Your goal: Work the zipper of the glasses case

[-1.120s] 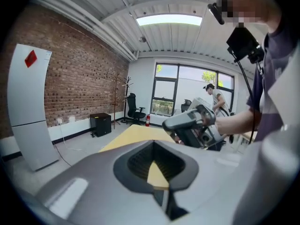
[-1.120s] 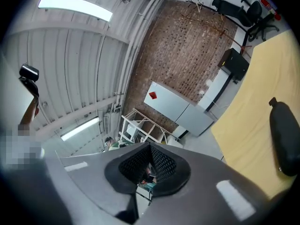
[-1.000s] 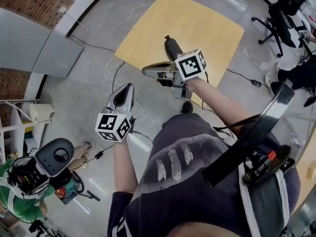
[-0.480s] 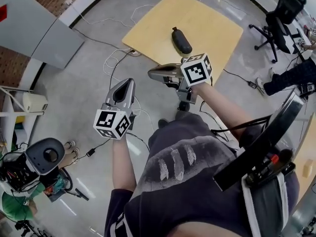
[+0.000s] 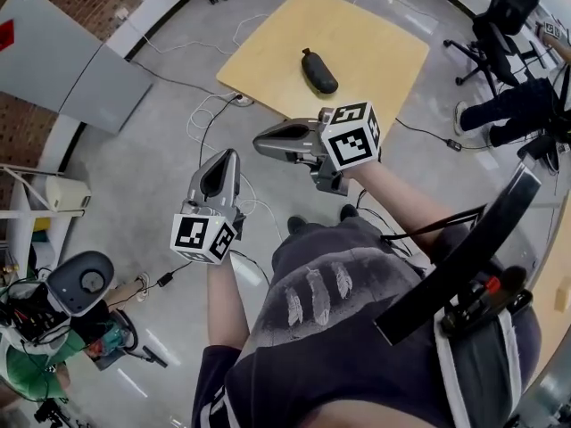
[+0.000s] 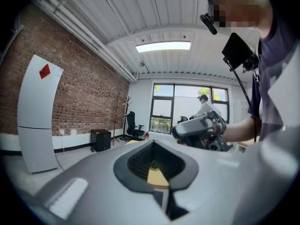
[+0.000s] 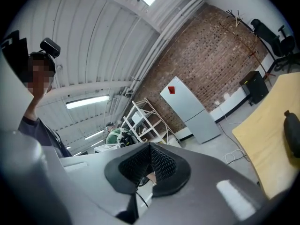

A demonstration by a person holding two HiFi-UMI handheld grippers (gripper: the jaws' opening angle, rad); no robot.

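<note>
Pale wood table [image 5: 375,34] with rounded corners, standing on grey floor [image 5: 134,176]. Carries a dark oblong case [image 5: 318,70], lying flat near the middle, well in from every edge. On the floor, loose white cables [image 5: 207,114] touching the table's near corner, a black cable [image 5: 430,137] just beside its right edge, and a chair [image 5: 504,12] near the far right side.
</note>
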